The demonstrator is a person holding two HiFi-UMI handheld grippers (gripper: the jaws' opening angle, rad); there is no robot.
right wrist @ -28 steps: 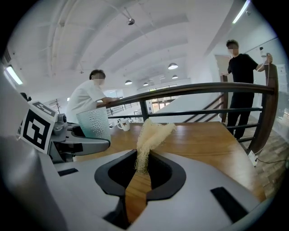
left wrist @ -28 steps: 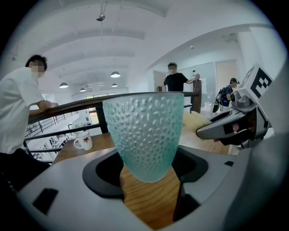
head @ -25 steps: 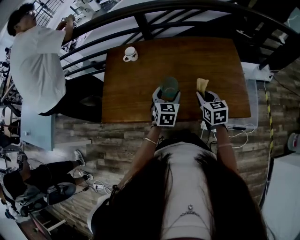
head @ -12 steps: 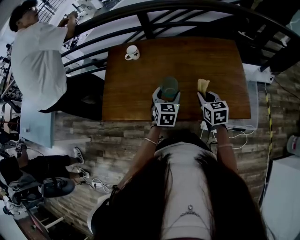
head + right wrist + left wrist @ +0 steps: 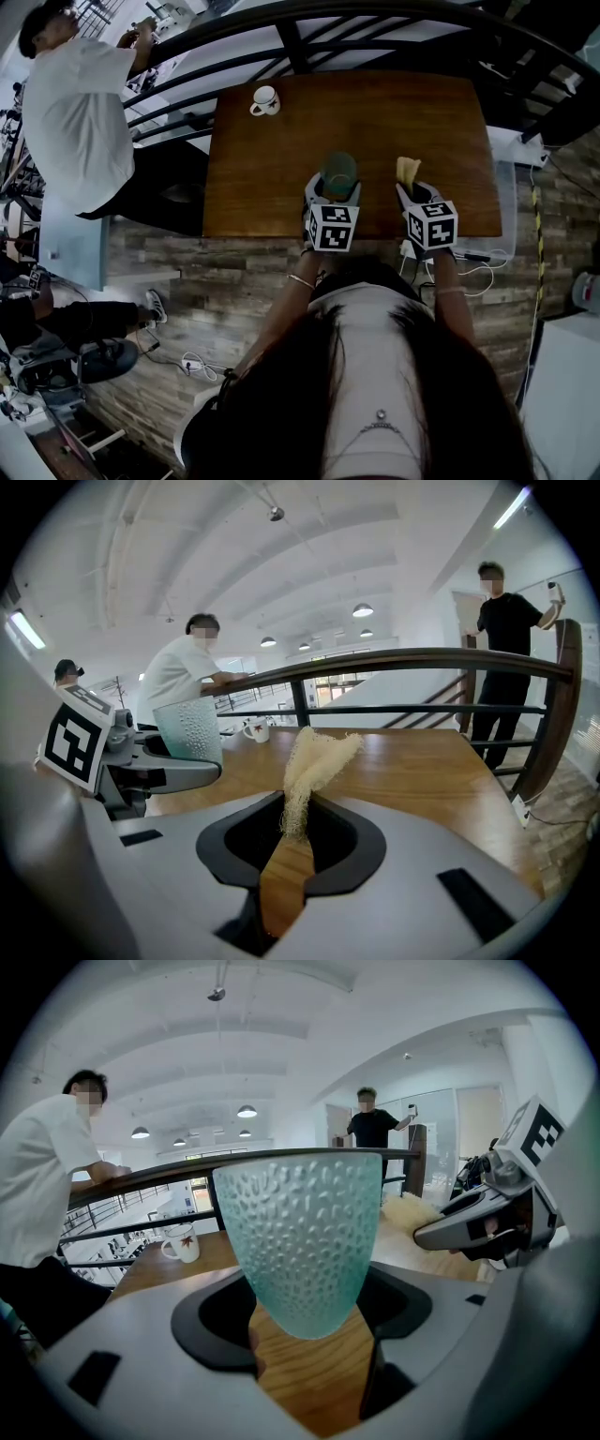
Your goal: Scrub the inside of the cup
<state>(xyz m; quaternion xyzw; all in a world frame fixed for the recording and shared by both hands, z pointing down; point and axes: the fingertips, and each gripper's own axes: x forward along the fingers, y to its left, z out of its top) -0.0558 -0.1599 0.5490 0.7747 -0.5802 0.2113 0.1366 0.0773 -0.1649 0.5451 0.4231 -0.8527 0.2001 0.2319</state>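
The pale teal, dimpled glass cup (image 5: pixel 305 1241) stands mouth-up, clamped near its base in the left gripper (image 5: pixel 309 1330) over the wooden table (image 5: pixel 272 178), while the cream, fibrous loofah (image 5: pixel 314 761), apart to its right, sticks up pinched in the right gripper (image 5: pixel 289 850).

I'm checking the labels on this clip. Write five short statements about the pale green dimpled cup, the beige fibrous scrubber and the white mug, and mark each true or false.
1. The left gripper is shut on the pale green dimpled glass cup. True.
2. The beige fibrous scrubber is inside the cup. False: it is clamped in the right gripper, apart from the cup.
3. The white mug with a red leaf print stands on the brown wooden table. True.
4. The cup lies on its side. False: it is held upright, mouth up.
5. The mug is between the two grippers. False: it stands near the table's far left corner, away from both.
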